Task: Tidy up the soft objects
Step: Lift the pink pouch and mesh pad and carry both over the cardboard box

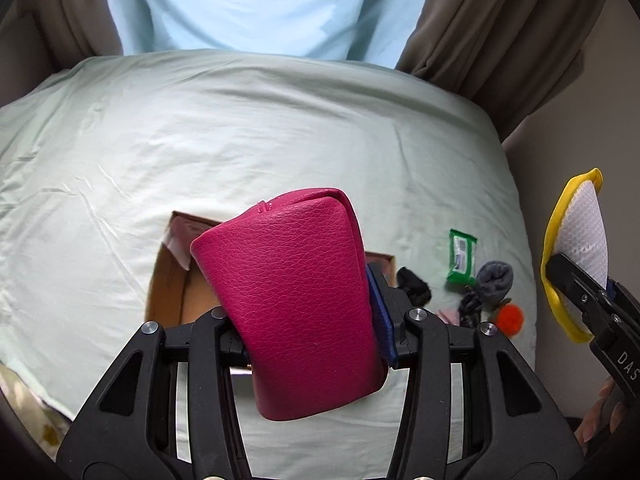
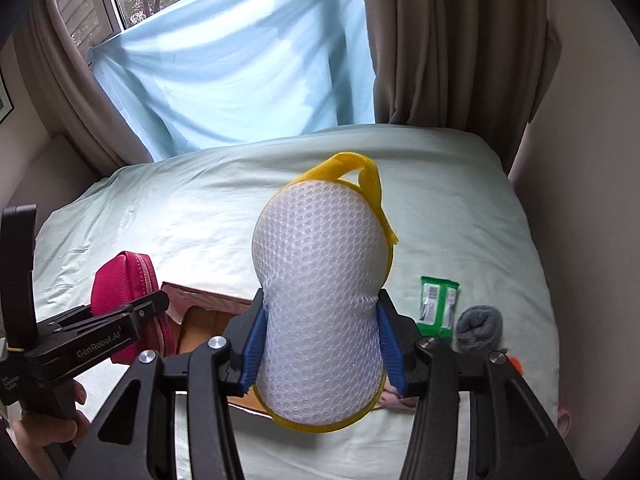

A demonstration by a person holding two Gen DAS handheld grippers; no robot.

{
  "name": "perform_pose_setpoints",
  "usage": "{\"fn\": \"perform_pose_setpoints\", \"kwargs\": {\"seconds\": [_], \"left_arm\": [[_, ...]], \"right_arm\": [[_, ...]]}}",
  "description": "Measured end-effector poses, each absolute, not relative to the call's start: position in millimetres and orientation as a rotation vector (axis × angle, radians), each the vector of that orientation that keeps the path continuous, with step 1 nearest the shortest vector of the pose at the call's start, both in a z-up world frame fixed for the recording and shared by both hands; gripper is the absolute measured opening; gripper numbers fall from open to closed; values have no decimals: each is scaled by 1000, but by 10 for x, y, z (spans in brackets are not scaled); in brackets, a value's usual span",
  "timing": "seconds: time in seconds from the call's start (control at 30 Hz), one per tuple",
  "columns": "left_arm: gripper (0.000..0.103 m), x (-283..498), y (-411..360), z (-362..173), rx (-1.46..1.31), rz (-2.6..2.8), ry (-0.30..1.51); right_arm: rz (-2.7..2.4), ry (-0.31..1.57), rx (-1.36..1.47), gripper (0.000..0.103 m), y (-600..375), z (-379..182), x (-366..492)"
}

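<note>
My left gripper (image 1: 308,344) is shut on a magenta leather pouch (image 1: 292,300) and holds it above an open cardboard box (image 1: 168,284) on the bed. The pouch also shows in the right wrist view (image 2: 124,304), with the left gripper (image 2: 132,316) at the left. My right gripper (image 2: 320,348) is shut on a white mesh sponge with yellow trim (image 2: 324,304), held above the box (image 2: 204,320). That sponge shows at the right edge of the left wrist view (image 1: 576,248).
On the pale green bedsheet (image 1: 200,140) right of the box lie a green packet (image 1: 462,256), a grey rolled sock (image 1: 494,278), a black sock (image 1: 414,284), an orange pompom (image 1: 510,318) and a pink item (image 2: 564,416). Brown curtains (image 2: 452,40) and a light-blue sheet hang behind.
</note>
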State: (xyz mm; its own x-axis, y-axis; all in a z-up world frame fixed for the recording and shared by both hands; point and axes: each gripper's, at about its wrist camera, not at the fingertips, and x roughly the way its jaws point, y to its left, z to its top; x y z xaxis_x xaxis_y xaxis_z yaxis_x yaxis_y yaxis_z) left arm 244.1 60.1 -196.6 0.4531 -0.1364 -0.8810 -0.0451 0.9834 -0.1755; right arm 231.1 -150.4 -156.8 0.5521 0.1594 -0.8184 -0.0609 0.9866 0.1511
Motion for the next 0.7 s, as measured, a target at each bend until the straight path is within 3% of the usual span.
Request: {"fn": "perform_pose_setpoints", "kwargs": {"seconds": [0.3, 0.7], "left_arm": [[41, 2520, 1290, -2522, -57, -121, 1191], [41, 2784, 1316, -3531, 133, -242, 1330]], "right_arm": [[97, 1124, 161, 46, -681, -2138, 2382], [50, 1342, 299, 46, -352, -3216, 2602]]}}
